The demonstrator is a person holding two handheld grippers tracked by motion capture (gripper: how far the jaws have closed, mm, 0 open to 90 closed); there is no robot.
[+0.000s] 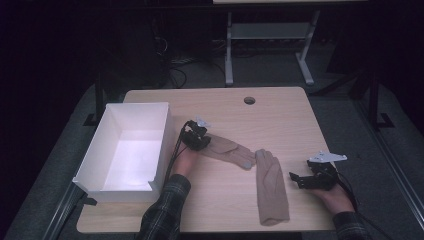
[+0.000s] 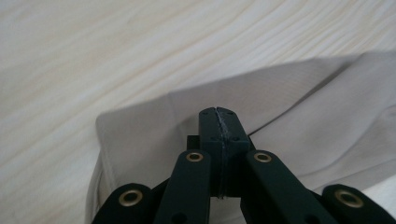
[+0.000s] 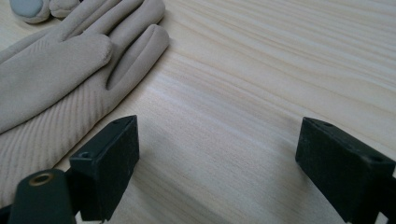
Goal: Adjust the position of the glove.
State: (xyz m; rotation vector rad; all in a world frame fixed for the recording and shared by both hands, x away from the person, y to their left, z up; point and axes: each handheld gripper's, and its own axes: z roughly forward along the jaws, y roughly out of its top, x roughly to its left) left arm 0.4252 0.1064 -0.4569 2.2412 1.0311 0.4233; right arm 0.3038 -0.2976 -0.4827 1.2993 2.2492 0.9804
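Pale wooden table (image 1: 280, 107): left gripper (image 1: 199, 136) clenched on the centre-frame glove's (image 1: 227, 150) cuff, white bin (image 1: 131, 147) immediately frame-left; right gripper (image 1: 305, 180) gapes empty.

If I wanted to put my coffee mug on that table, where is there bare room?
The far strip around the cable hole is bare, as is the right edge beyond the right gripper. The white box takes the left side, and two beige gloves with the left gripper crowd the middle.

Dim, dark-edged high view; bright, soft-focus close-ups from both tools.
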